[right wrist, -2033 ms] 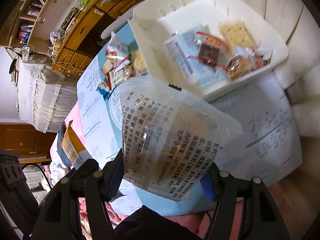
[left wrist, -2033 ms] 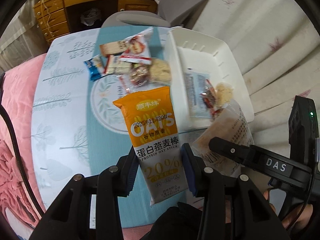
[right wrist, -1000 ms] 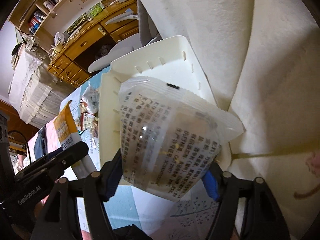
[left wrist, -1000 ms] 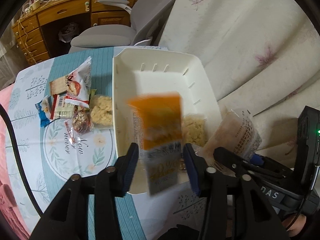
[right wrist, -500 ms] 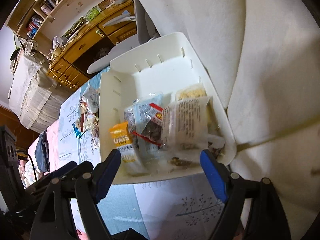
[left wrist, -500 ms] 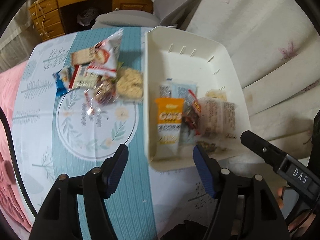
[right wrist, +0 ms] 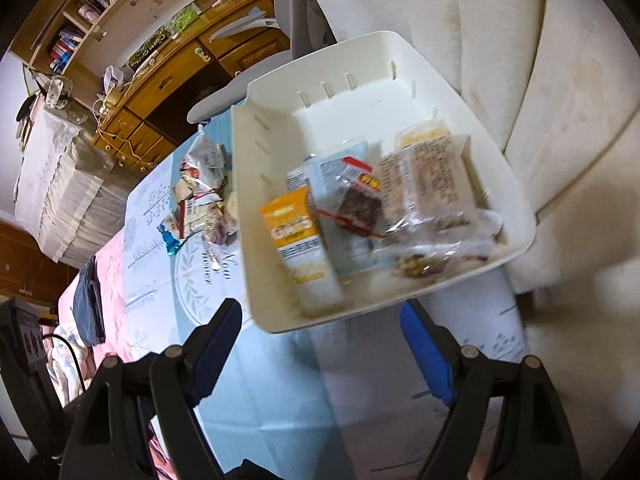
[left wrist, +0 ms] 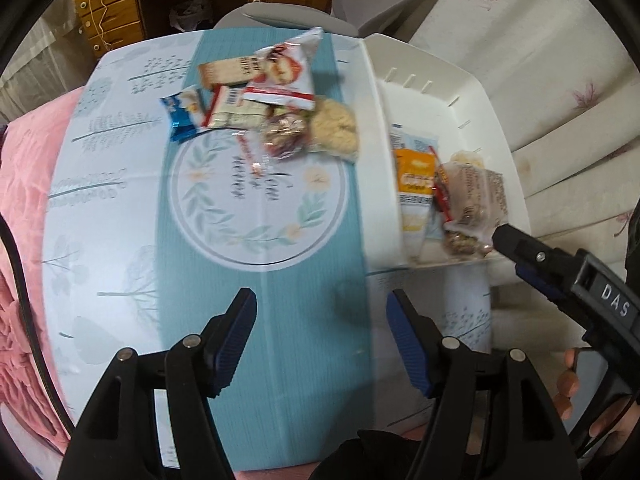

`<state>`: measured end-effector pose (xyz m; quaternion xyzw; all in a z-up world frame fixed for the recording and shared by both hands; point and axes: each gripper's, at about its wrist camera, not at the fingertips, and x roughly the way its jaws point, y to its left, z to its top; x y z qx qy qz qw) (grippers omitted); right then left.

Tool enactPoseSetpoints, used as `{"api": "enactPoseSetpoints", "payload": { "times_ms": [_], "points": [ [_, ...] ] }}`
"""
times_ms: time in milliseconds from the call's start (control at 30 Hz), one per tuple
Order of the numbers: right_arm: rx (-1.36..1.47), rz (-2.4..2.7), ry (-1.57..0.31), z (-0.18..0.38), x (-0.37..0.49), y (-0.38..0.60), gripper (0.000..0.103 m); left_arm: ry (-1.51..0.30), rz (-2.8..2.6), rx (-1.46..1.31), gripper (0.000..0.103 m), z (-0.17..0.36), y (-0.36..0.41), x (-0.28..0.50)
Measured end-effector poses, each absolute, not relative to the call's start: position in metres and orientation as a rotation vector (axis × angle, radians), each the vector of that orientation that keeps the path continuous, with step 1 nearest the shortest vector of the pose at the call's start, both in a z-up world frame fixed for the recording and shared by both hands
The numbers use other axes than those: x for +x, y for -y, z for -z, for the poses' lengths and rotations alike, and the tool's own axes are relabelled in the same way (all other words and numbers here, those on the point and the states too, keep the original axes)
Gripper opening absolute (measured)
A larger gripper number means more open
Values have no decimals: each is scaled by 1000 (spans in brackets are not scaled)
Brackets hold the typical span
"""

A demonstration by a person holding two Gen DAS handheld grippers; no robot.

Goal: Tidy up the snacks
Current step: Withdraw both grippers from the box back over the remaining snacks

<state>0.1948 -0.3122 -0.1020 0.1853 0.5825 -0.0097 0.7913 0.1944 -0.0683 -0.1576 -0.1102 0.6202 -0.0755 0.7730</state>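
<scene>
A white plastic bin sits at the right end of the table. Inside it lie an orange oat stick packet, a clear printed snack bag and other wrapped snacks. A pile of loose snacks lies on the blue patterned tablecloth left of the bin. My left gripper hangs open and empty over the cloth, near the bin's front left corner. My right gripper is open and empty just in front of the bin; its finger shows in the left wrist view.
A white cushioned sofa stands right of the bin. A grey chair and a wooden desk are behind the table. Pink bedding borders the table's left side. A person's hand grips the right tool.
Both grippers let go of their packets, which now lie in the bin. Both opened wider and drew back; the left one moved left over the tablecloth.
</scene>
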Motion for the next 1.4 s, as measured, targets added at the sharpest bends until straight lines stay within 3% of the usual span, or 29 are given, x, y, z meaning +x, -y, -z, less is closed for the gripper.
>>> {"api": "enactPoseSetpoints", "payload": {
  "times_ms": [133, 700, 1400],
  "points": [
    [433, 47, -1223, 99, 187, 286, 82, -1342, 150, -231, 78, 157, 35, 189],
    [538, 181, -1088, 102, 175, 187, 82, -1270, 188, -210, 78, 161, -88, 208],
    [519, 222, -1060, 126, 202, 126, 82, -1189, 165, -288, 79, 170, -138, 284]
  ]
}}
